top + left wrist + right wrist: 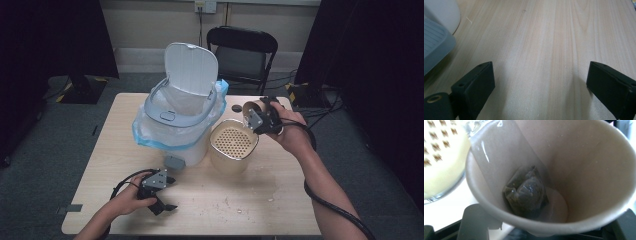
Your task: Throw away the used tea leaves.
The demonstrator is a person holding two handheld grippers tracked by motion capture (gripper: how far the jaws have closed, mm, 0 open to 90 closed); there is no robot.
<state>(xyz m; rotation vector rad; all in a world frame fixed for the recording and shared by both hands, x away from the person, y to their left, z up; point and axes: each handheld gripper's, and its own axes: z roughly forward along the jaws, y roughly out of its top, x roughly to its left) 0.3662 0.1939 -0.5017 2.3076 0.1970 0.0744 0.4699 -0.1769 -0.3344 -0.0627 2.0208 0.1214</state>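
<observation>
From above, my right gripper [262, 120] held a tilted paper cup [253, 111] over the perforated strainer tub [233, 145], beside the open bin [175, 117]. My left gripper [539, 82] rested jaws wide apart, empty, over the table [544, 37]. In the right gripper view, the jaws clamped the cup, where a wet tea bag [526, 192] clung inside.

Matt beige paper cup [579, 170] with damp translucent tea bag [526, 191] clung inside, counter [544, 37] finished in smooth pale wood-grain laminate, glossy white plastic bin [175, 122] lined with thin blue-edged film, tongs pads [477, 85] moulded in matt black plastic
</observation>
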